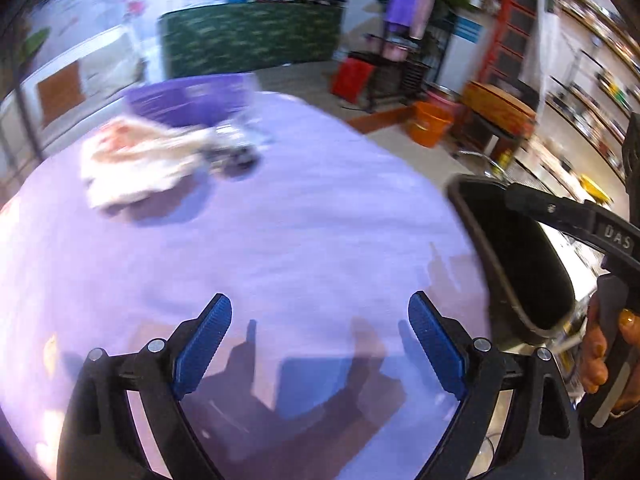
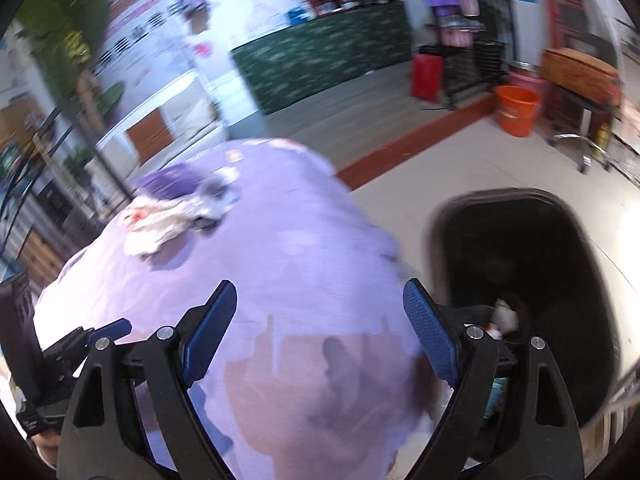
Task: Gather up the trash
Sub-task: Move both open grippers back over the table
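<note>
A crumpled white wrapper with red marks (image 1: 132, 164) lies on the far left of the round table with a lilac cloth (image 1: 280, 220), next to a small grey-black piece of trash (image 1: 236, 152). Both show blurred in the right wrist view, the wrapper (image 2: 160, 224) and the grey piece (image 2: 218, 196). My left gripper (image 1: 320, 332) is open and empty above the near table. My right gripper (image 2: 320, 328) is open and empty over the table's right edge. A black trash bin (image 2: 532, 264) stands beside the table with some trash inside (image 2: 506, 314); it also shows in the left wrist view (image 1: 516, 248).
A purple tub (image 1: 188, 100) sits behind the wrapper. An orange bucket (image 2: 516, 110), a red box (image 2: 426, 74), a green counter (image 2: 320, 64) and shelves stand on the floor beyond. The other gripper's body (image 1: 580, 216) reaches over the bin.
</note>
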Tool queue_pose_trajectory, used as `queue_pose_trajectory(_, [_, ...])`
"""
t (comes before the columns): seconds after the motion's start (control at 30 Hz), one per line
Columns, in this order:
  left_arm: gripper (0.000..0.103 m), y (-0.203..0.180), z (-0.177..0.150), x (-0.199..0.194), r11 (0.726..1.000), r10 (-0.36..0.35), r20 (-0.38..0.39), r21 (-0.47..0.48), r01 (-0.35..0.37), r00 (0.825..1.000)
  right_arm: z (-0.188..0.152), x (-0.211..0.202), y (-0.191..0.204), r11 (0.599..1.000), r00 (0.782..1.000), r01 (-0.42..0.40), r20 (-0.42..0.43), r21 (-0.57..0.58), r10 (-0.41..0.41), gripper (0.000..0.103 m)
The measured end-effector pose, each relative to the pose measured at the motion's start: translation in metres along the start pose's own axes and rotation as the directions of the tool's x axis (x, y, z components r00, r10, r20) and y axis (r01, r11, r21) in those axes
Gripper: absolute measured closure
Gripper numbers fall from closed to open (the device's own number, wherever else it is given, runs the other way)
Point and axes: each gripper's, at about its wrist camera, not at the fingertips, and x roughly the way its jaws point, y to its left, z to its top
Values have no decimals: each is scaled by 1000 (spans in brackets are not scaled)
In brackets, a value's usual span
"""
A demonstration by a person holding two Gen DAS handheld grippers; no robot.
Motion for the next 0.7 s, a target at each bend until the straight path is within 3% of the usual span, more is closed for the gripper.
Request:
queue_pose_trajectory(0.17, [15, 59, -6, -15, 989, 44, 33, -146, -39, 998, 13, 30, 47, 994, 998, -52, -35, -98, 48, 18])
queue_pose_trajectory(0.4, [25, 126, 14, -17, 933, 47, 84, -358, -14, 995, 23, 51, 88, 980, 996, -78, -63, -184, 68, 18])
queue_pose_trajectory(0.7, [32, 159, 49, 23, 904, -12, 91, -425, 50, 996, 24, 67, 99, 973, 996, -51, -82, -224, 33, 18])
